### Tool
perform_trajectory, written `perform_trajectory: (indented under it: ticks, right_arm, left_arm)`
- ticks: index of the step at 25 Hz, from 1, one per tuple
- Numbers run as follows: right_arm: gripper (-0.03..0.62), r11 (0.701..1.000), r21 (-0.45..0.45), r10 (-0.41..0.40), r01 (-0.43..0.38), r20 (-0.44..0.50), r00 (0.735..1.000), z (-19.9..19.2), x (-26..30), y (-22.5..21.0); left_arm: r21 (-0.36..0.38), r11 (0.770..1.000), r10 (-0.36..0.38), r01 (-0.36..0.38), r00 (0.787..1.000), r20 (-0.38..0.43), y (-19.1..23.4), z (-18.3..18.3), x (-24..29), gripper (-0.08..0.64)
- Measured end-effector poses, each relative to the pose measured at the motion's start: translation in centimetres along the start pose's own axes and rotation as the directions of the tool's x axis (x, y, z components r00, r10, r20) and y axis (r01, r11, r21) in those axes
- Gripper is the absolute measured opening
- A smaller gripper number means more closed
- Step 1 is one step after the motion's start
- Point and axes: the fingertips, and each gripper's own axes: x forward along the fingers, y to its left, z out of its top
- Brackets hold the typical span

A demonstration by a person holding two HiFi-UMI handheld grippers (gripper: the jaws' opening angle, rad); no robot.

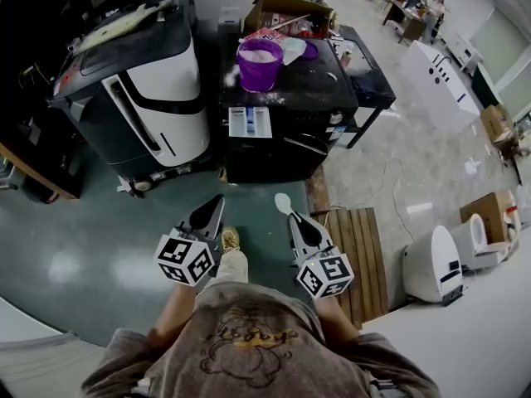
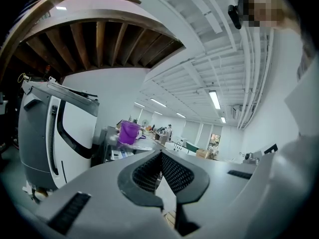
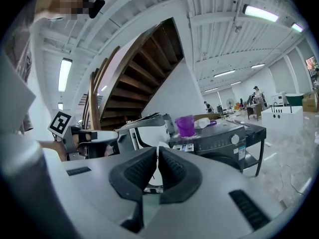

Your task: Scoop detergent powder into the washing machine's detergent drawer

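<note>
The black washing machine (image 1: 286, 135) stands ahead, its detergent drawer (image 1: 250, 123) pulled open at the top left. On its lid sits a purple bucket (image 1: 260, 63) of white powder. Both grippers hang well short of the machine, over the green floor. My right gripper (image 1: 294, 217) is shut on the handle of a white spoon (image 1: 283, 201), whose bowl points toward the machine. My left gripper (image 1: 217, 202) is shut and holds nothing. In the right gripper view the spoon (image 3: 160, 146) pokes out past the jaws, with the bucket (image 3: 185, 125) beyond. The left gripper view also shows the bucket (image 2: 129, 132) far off.
A large white and black machine (image 1: 158, 89) stands left of the washer. A cardboard box (image 1: 282, 11) and a black table (image 1: 369, 73) lie behind and to its right. A wooden pallet (image 1: 357, 251) and a white appliance (image 1: 433, 264) are on the floor at right.
</note>
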Motion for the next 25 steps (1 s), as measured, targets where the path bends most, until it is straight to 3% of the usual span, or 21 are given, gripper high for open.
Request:
perform_trajectory:
  ticks: [14,25]
  right_arm:
    - [0.009,1.0,0.001,-0.025,0.025,-0.008,1.0,3.8,12.5,-6.2]
    - [0.011,0.998,0.018,-0.068,0.068,-0.01,0.998,6.4,20.8,-9.0]
  left_arm:
    - [-0.004,0.998,-0.056,0.056,0.998,-0.012,7.2,3.6,13.1,0.021]
    - [0.02,0.996,-0.083,0.084,0.996,-0.033,13.2,7.0,20.3,0.021]
